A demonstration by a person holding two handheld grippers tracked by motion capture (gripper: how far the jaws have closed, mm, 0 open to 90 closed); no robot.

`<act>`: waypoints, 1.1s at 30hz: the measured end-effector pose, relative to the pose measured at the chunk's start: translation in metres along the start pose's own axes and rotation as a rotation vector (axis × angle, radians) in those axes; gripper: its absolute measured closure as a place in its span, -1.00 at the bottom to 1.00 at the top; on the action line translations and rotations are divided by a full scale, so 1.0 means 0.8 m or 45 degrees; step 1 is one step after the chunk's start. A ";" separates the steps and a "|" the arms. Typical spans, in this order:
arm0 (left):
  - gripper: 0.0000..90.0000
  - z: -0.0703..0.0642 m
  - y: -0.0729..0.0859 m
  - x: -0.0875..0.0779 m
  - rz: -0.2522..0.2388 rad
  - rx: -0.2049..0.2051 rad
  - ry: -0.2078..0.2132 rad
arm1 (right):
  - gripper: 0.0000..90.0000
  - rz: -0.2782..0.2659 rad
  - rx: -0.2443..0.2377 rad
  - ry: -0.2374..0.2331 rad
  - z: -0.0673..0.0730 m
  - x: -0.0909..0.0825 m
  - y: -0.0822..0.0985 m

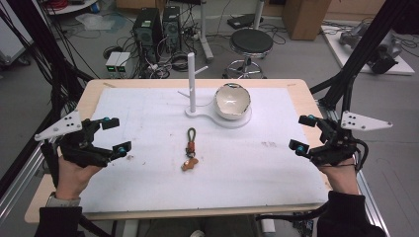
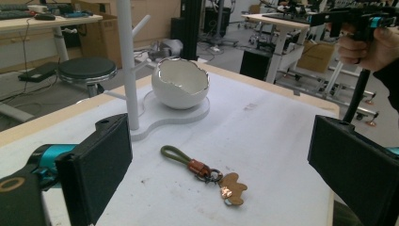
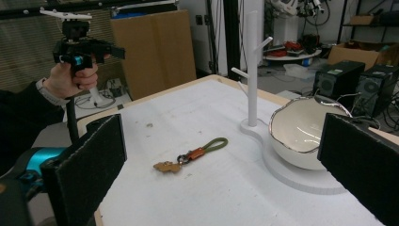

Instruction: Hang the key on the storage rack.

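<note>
A keychain [image 1: 190, 148] with an olive cord loop, an orange clasp and a tan tag lies flat on the white mat [image 1: 148, 173] at mid-table; it is also in the left gripper view [image 2: 204, 173] and the right gripper view [image 3: 193, 154]. Behind it a white stand [image 1: 191, 81] with side pegs rises from a white base that also carries a white egg-shaped bowl [image 1: 232, 101]. My left gripper [image 1: 116, 135] is open at the mat's left edge, nothing between its jaws. My right gripper [image 1: 302, 133] is open at the right edge, equally empty.
The wooden table [image 1: 301, 89] shows past the mat's edges. Black frame bars [image 1: 360, 54] slant on both sides. Beyond the far edge are a black stool [image 1: 251, 43], computer towers [image 1: 148, 27] and floor cables.
</note>
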State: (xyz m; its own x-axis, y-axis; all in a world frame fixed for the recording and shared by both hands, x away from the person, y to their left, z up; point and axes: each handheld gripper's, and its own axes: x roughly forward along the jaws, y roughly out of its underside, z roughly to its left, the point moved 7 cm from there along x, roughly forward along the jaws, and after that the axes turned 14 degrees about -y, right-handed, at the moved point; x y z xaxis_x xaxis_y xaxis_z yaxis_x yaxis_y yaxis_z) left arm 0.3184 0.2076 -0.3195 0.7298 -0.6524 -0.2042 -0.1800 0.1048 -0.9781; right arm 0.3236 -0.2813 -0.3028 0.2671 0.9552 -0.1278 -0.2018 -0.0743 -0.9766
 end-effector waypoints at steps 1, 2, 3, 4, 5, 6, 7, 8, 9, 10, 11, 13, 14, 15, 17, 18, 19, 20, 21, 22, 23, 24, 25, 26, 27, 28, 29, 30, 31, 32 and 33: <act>-0.85 0.001 0.001 0.001 0.008 0.000 -0.008 | -0.98 -0.001 0.001 0.000 0.000 0.000 0.000; -0.85 0.002 0.001 0.002 0.011 -0.002 -0.012 | -0.98 0.000 0.005 0.001 0.000 0.000 0.000; -0.85 0.002 0.001 0.002 0.011 -0.002 -0.012 | -0.98 0.000 0.007 -0.001 0.000 -0.001 0.000; -0.85 0.003 0.002 0.003 0.015 -0.007 -0.017 | -0.98 -0.005 0.005 0.001 0.001 -0.001 -0.001; -0.85 0.003 0.002 0.003 0.013 -0.009 -0.019 | -0.98 -0.009 0.003 0.001 0.001 -0.001 -0.001; -0.85 0.004 0.002 0.004 0.013 -0.009 -0.022 | -0.98 -0.007 0.004 0.000 0.002 -0.001 -0.001; -0.85 0.004 0.002 0.004 0.013 -0.009 -0.022 | -0.98 -0.007 0.006 -0.002 0.002 -0.001 -0.002; -0.85 0.004 0.002 0.004 0.015 -0.010 -0.025 | -0.98 -0.012 0.004 -0.005 0.003 -0.001 -0.002; -0.85 0.005 0.001 0.005 0.017 -0.010 -0.032 | -0.98 -0.012 0.004 -0.005 0.003 -0.001 -0.002; -0.85 0.006 0.001 0.007 0.017 -0.012 -0.042 | -0.98 -0.009 0.000 -0.002 0.003 0.000 -0.002; -0.85 0.007 0.000 0.009 0.015 -0.017 -0.045 | -0.98 -0.009 0.000 -0.002 0.003 0.000 -0.002; -0.86 0.010 -0.001 0.014 0.023 -0.029 -0.059 | -0.98 -0.004 0.009 -0.004 0.002 0.001 -0.001; -0.86 0.011 -0.002 0.017 0.023 -0.029 -0.062 | -0.98 -0.004 0.009 -0.004 0.002 0.001 -0.001; -0.86 0.011 -0.003 0.022 0.018 -0.023 -0.077 | -0.98 0.001 0.012 -0.005 0.001 0.002 0.000; -0.86 0.010 -0.003 0.032 0.025 -0.018 -0.086 | -0.98 -0.002 0.009 -0.003 0.001 0.001 -0.001; -0.86 0.009 -0.002 0.038 0.033 -0.016 -0.080 | -0.98 -0.004 0.011 -0.004 0.001 0.001 -0.001; -0.86 0.008 -0.002 0.046 0.046 -0.020 -0.073 | -0.98 -0.008 0.011 -0.001 0.001 0.000 -0.001; -0.86 0.006 -0.001 0.054 0.062 -0.025 -0.067 | -0.98 -0.011 0.012 -0.004 0.001 -0.001 -0.001; -0.87 0.004 0.000 0.072 0.098 -0.028 -0.061 | -0.98 -0.014 0.010 -0.001 0.001 -0.002 -0.002; -0.87 0.004 0.000 0.072 0.098 -0.028 -0.061 | -0.98 -0.015 0.016 -0.001 0.001 -0.003 -0.002; -0.87 0.001 -0.001 0.089 0.121 -0.043 -0.052 | -0.98 -0.019 0.011 -0.002 0.001 -0.003 -0.002; -0.87 0.000 -0.002 0.097 0.125 -0.046 -0.049 | -0.98 -0.020 0.009 -0.003 0.001 -0.004 -0.002; -0.87 0.000 -0.002 0.097 0.125 -0.046 -0.049 | -0.98 -0.020 0.009 -0.003 0.001 -0.004 -0.002; -0.87 -0.002 -0.003 0.105 0.132 -0.052 -0.047 | -0.98 -0.019 0.015 -0.008 0.002 -0.004 -0.002; -0.87 -0.004 -0.004 0.113 0.139 -0.053 -0.041 | -0.98 -0.018 0.017 -0.011 0.002 -0.003 -0.002; -0.87 -0.005 -0.005 0.120 0.150 -0.049 -0.041 | -0.98 -0.018 0.017 -0.011 0.002 -0.003 -0.002; -0.87 -0.007 -0.006 0.129 0.150 -0.059 -0.035 | -0.98 -0.019 0.013 -0.012 0.002 -0.003 -0.002; -0.87 -0.008 -0.006 0.134 0.160 -0.060 -0.036 | -0.98 -0.017 0.016 -0.019 0.002 -0.001 -0.001; -0.87 -0.008 -0.006 0.140 0.175 -0.055 -0.031 | -0.98 -0.013 0.014 -0.018 0.002 -0.001 -0.001; -0.87 -0.009 -0.006 0.148 0.187 -0.062 -0.038 | -0.98 -0.013 0.014 -0.018 0.002 -0.001 -0.001; -0.87 -0.009 -0.005 0.153 0.198 -0.059 -0.036 | -0.98 -0.008 0.021 -0.027 0.002 0.001 0.000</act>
State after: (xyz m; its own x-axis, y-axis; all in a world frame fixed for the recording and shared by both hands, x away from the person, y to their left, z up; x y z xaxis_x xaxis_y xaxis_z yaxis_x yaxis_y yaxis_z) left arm 0.4036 0.1219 -0.3402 0.7089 -0.6096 -0.3547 -0.3219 0.1678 -0.9318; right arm 0.3221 -0.2801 -0.3025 0.2486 0.9614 -0.1177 -0.2159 -0.0635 -0.9744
